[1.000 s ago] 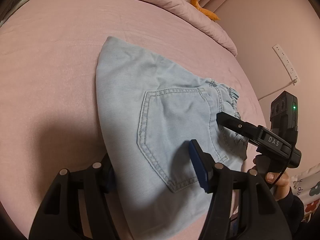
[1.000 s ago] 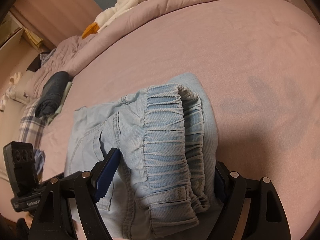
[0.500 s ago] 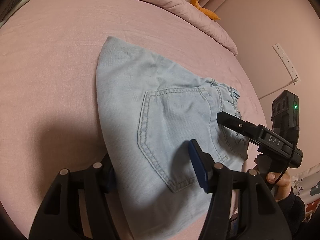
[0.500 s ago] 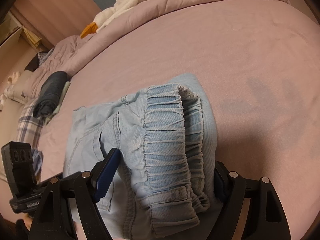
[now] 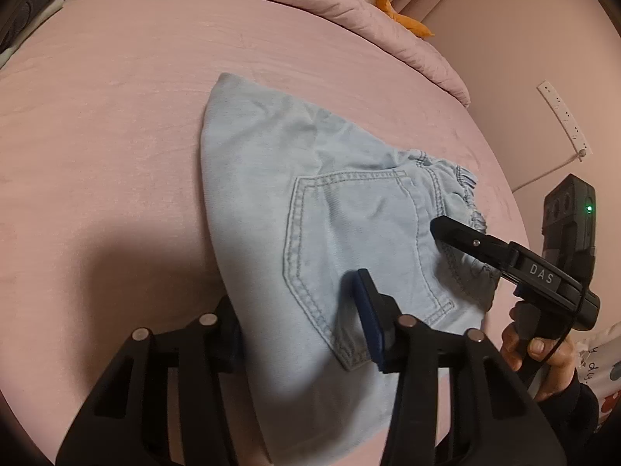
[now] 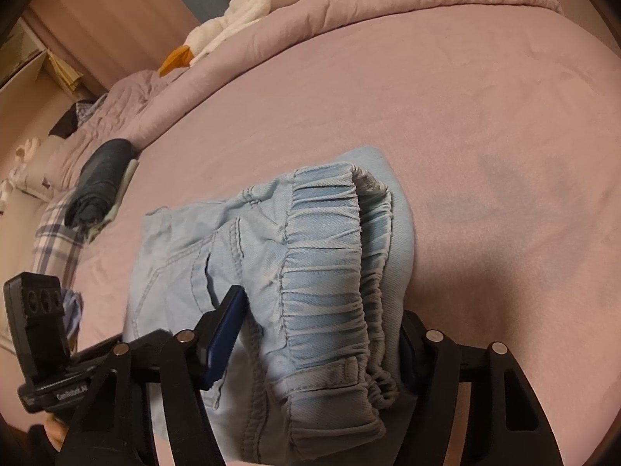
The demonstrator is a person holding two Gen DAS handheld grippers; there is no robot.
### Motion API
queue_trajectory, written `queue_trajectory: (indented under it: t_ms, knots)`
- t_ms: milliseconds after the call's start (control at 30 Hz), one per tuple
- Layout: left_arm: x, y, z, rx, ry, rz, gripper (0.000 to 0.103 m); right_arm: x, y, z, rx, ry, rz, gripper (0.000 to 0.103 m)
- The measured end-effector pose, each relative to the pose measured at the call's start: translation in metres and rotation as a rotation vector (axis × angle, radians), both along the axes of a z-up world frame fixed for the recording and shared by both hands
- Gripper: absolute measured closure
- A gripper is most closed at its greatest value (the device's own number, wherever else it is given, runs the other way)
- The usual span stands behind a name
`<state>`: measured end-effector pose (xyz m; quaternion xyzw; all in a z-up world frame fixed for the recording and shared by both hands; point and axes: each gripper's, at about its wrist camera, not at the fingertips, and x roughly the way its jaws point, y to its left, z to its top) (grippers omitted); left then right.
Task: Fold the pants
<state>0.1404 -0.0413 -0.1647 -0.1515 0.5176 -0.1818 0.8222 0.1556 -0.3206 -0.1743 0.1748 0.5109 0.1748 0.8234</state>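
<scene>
Almost nothing is moving since the earlier frames: both my grippers are staying at the same edges of the pants, only the views are shifting very slightly. Filling most of both frames, the pink bed (image 5: 116, 124) is carrying the light blue pants (image 5: 271, 202), which are lying folded in the centre and lower centre of the frame, back pocket facing up. In the right wrist view the elastic waistband (image 6: 330, 264) is sitting in the lower centre, between my spread fingers. My left gripper (image 5: 299, 322) is standing released, its jaws wide apart on both sides of the near cloth edge. My right gripper (image 6: 322, 338) is also standing released around the waistband, not clenching it.
</scene>
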Motion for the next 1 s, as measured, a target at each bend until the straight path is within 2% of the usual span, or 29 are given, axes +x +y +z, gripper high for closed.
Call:
queue_trajectory:
  t_ms: [167,233,333,567,1000]
  knots:
    - [-0.004,0.001,0.003,0.016,-0.02,0.007,0.07,-0.005,0.003,0.007,-0.016,-0.036,-0.004,0.045]
    - [-0.006,0.002,0.006,0.016,-0.036,0.009,0.078,-0.007,0.005,0.011,-0.022,-0.056,-0.003,0.05]
    - [-0.007,-0.001,0.013,0.029,-0.063,0.005,0.081,-0.011,0.007,0.018,-0.018,-0.086,-0.003,0.057]
    - [-0.018,0.002,0.029,0.069,-0.127,0.018,0.085,-0.019,0.016,0.038,-0.013,-0.156,0.015,0.063]
    - [-0.035,0.041,0.047,0.096,-0.193,0.09,0.085,-0.023,0.057,0.063,-0.014,-0.252,0.099,0.063]
